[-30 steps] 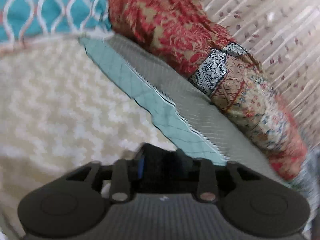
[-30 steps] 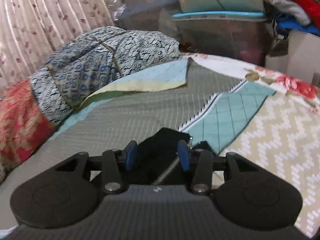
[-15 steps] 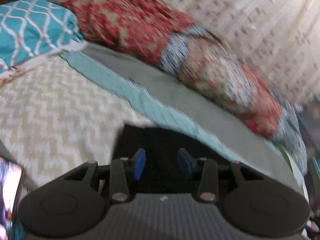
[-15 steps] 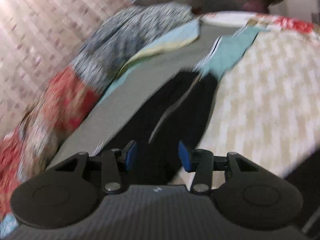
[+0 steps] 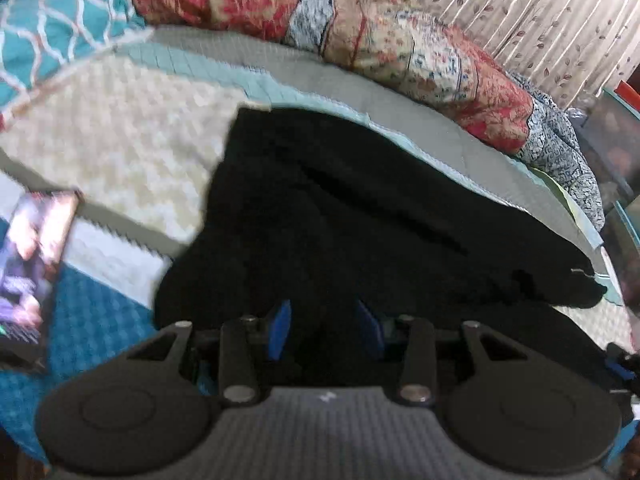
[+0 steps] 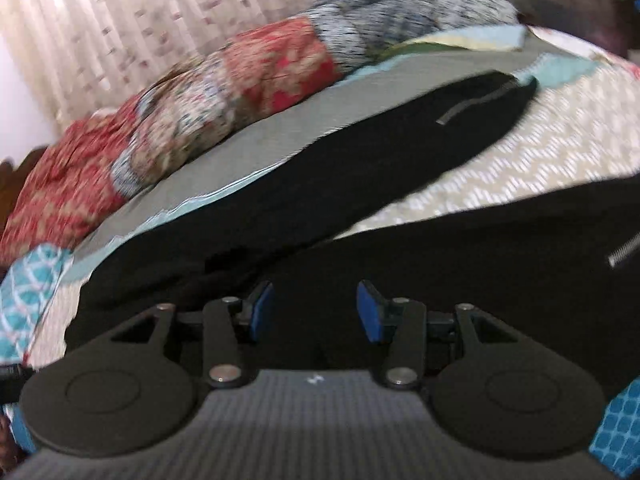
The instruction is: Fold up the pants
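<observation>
Black fabric pants [image 5: 360,208] lie spread on the patchwork bed [image 5: 120,140] for folding, both hand-held grippers, left [image 5: 324,330] and right [image 6: 316,310], part-open over cloth, grip unclear.

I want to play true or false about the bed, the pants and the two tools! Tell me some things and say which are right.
1. The pants are black. True.
2. The pants hang on a hanger. False: they lie spread across the bed cover.
3. A curtain hangs behind the bed. True.
4. The tips of the left tool are red. False: they are blue.
5. A metal zipper shows on the pants near the right tool. True.
6. The rolled blanket is plain white. False: it is red with many patterns.
</observation>
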`<state>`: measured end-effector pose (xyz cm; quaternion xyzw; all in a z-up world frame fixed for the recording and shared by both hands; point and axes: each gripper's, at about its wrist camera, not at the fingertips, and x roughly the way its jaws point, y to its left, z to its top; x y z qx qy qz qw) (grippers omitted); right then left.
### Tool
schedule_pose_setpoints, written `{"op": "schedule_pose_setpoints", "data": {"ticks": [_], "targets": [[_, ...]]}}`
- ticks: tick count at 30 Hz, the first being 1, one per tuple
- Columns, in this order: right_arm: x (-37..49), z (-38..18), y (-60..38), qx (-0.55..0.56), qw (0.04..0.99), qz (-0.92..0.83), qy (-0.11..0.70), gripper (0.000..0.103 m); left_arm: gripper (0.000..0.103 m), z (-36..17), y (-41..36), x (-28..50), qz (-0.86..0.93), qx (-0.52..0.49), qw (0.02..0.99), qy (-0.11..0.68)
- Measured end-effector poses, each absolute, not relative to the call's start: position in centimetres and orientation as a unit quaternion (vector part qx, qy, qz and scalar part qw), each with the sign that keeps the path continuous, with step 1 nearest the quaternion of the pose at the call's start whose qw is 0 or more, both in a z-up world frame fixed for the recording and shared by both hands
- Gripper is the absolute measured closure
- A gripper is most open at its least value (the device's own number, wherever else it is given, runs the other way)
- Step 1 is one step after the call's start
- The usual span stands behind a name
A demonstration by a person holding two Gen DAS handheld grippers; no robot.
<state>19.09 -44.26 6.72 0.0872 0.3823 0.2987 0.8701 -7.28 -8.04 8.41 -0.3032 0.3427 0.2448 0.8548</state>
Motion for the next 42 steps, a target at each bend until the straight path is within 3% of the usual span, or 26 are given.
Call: {"op": "schedule_pose_setpoints", "data": {"ticks": [8, 17, 27, 36, 42], "targets": [[22.1, 8.3, -45.9, 0.136, 0.879, 0.275, 0.365, 0.054, 0.061, 11.5, -4.4, -4.9, 0.280, -0.213, 0.869, 0.348], [20.5, 5.9, -46.6, 0.127, 0.876, 0.235, 0.402, 0.054, 0.060, 9.7, -2.6, -1.0, 0.288, -0.173, 0.865, 0.374], [27.5, 7.3, -46.0, 0.119, 0.891, 0.211, 0.384, 0.054, 0.060, 8.7, 1.6, 5.4, 0.315, -0.093, 0.859, 0.392], [28.5, 4.5, -46.2, 0.146, 0.884, 0.190, 0.402, 0.054, 0.060, 6.9, 3.1, 7.9, 0.323, -0.122, 0.854, 0.389], [24.8, 1.8, -46.5, 0.159, 0.866, 0.183, 0.437, 0.053, 0.057, 6.9, -0.6, 5.9, 0.311, -0.156, 0.859, 0.376]]}}
